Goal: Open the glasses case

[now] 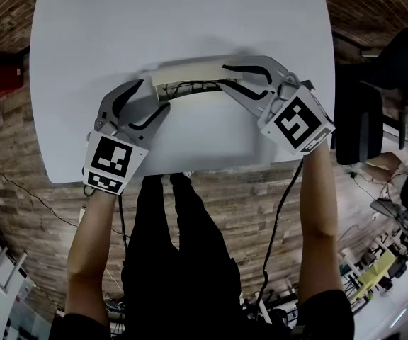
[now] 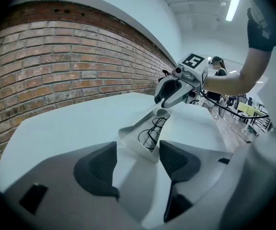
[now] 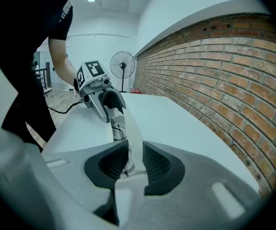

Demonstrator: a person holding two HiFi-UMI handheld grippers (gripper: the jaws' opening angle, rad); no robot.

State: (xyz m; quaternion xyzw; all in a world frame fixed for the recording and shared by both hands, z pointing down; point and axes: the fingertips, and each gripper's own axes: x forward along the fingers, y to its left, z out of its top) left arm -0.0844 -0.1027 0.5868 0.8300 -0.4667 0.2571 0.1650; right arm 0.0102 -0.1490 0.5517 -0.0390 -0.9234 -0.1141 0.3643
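Glasses case (image 1: 190,73), white, lies ajar showing black glasses (image 2: 150,131); left gripper (image 1: 154,96) clamps its end, right gripper (image 1: 224,76) narrowly pinches the lid (image 3: 132,133).

The glasses case (image 1: 190,71) lies crosswise near the middle of the surface (image 1: 83,41), with the glasses (image 1: 190,88) in it and its lid raised along the far side. The left gripper (image 1: 156,95) sits at the case's left end, which lies between its jaws. The right gripper (image 1: 225,76) is at the right end, with the lid between its jaws. The person's legs (image 1: 183,246) stand at the near edge, and a chair (image 1: 360,119) stands to the right. A brick wall (image 2: 56,71) runs behind the far edge.
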